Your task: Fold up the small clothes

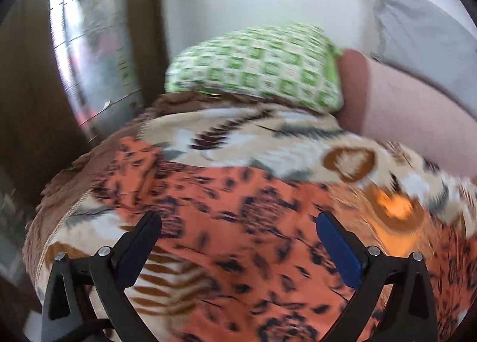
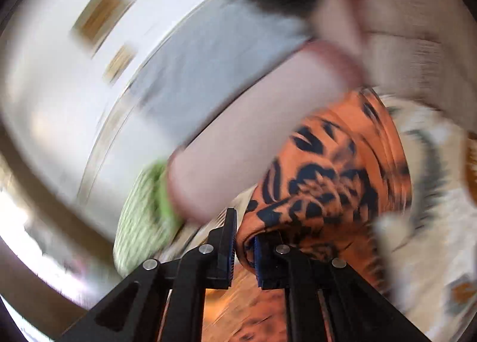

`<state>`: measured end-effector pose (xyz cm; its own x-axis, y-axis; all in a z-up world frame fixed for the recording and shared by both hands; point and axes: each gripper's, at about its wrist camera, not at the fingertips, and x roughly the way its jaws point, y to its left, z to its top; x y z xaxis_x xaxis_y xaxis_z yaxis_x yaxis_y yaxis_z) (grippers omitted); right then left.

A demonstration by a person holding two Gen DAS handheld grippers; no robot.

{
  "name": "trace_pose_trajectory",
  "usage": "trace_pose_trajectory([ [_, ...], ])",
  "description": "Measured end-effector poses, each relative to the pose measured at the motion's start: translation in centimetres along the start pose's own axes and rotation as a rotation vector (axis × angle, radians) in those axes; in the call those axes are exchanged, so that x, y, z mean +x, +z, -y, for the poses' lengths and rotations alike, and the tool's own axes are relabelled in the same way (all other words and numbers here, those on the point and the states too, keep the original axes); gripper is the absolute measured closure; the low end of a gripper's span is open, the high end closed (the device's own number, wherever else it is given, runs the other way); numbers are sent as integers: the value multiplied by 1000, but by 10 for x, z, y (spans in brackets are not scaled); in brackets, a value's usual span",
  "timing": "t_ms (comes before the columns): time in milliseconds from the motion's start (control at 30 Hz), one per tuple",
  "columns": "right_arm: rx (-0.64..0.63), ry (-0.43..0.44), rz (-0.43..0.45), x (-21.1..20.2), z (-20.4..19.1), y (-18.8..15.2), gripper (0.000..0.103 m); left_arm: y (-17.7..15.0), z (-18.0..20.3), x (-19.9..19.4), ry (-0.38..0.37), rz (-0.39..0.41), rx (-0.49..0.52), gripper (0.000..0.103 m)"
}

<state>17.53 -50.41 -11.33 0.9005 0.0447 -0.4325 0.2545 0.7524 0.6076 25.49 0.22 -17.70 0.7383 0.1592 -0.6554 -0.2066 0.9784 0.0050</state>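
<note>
Left wrist view: left claw (image 1: 238, 224) stands wide, its blue-padded fingers (image 1: 338, 248) well apart, nothing between them
Cloth under left claw: orange garment with dark print (image 1: 238, 237) lies spread just ahead of and below the open fingers, no pad touching it as far as the blur allows
Bedding: patterned blanket (image 1: 268, 139) in cream, brown and grey lies under and beyond the garment
Ahead of left claw: green-and-white checked pillow (image 1: 256, 67) sits at the far end of the blanket
Ahead and right of left claw: pink pillow (image 1: 402, 109) lies beside the green one, touching it
Right wrist view: right claw (image 2: 244, 240) is narrowed down, pinching a bunched fold of the orange garment (image 2: 328, 175)
Garment at right claw: it rises from the pinched edge upward and to the right of the fingers, hanging in folds
Left of right claw: green pillow (image 2: 140, 207) and pink pillow (image 2: 238, 139), both heavily blurred
Right of right claw: blanket (image 2: 417, 222) shows past the garment
Sharpness: right view is strongly smeared, fine detail cannot be told
</note>
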Motion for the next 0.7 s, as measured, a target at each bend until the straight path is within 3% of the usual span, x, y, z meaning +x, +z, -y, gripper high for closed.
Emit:
trace_pose_trajectory([
  [100,-140,49,-143,43,-74,-60,92,6,-38,4,46,4,-90,0],
  [200,-252,41,-305,93,-120,-137,92,8,-70,11,80,-9,-166,0],
  [300,-306,1,-519,149,-137,-220,91,8,-90,16,84,-33,-216,0],
  [400,-406,-80,-666,178,-138,-286,83,8,-97,18,81,-42,-218,0],
  [467,-522,-79,-600,169,-145,-301,64,9,-94,18,63,-42,-205,0],
  [500,-551,-56,-608,165,-149,-303,31,10,-92,18,56,-43,-201,0],
  [533,-544,-11,-633,161,-150,-303,20,11,-90,18,45,-46,-194,0],
  [700,-524,159,-707,132,-154,-296,20,12,-76,17,-24,-59,-158,0],
])
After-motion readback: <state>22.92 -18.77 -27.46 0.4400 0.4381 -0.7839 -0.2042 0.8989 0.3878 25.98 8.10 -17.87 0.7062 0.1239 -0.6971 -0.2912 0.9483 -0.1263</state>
